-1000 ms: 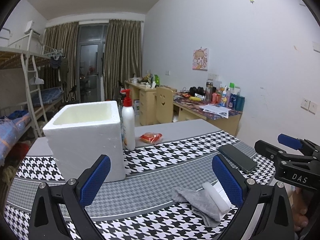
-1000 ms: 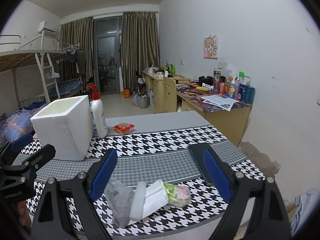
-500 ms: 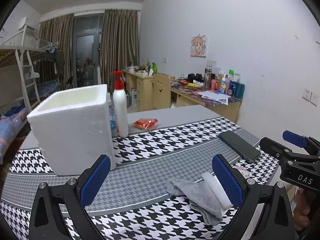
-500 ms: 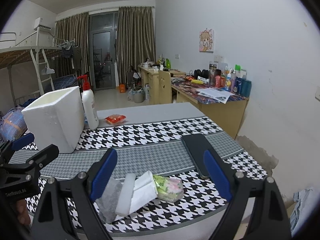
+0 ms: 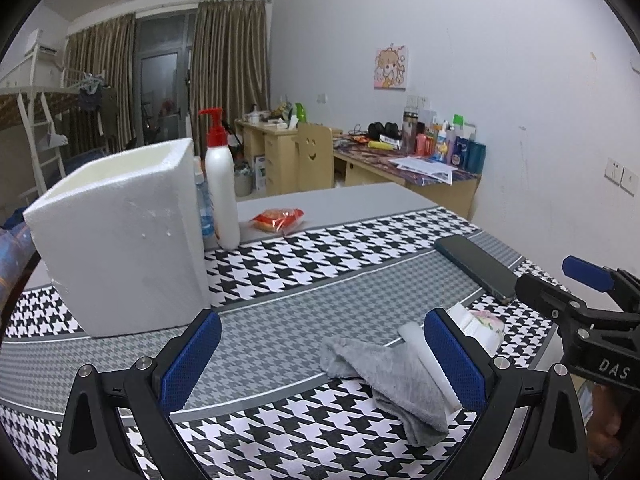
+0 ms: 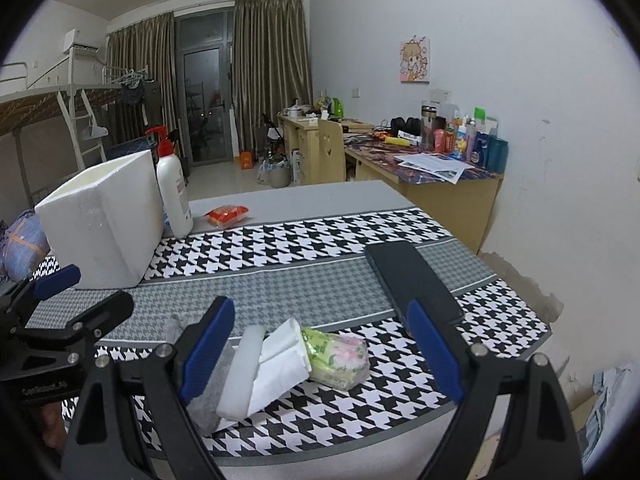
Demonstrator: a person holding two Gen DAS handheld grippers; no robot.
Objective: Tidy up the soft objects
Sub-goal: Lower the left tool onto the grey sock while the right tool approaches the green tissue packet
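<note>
Both grippers wide open, holding nothing. Left gripper point(image 5: 320, 364) above grey cloth point(image 5: 394, 376); right gripper point(image 6: 320, 354) over white tissue point(image 6: 280, 362) and tissue pack point(image 6: 340, 362). All on surface point(image 5: 320, 280) near foam box point(image 5: 124, 240).

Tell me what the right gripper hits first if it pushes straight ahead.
Probably the folded white tissue between the white foam strip and the floral tissue pack; the open right gripper points down at that pile. Depth is uncertain.
</note>
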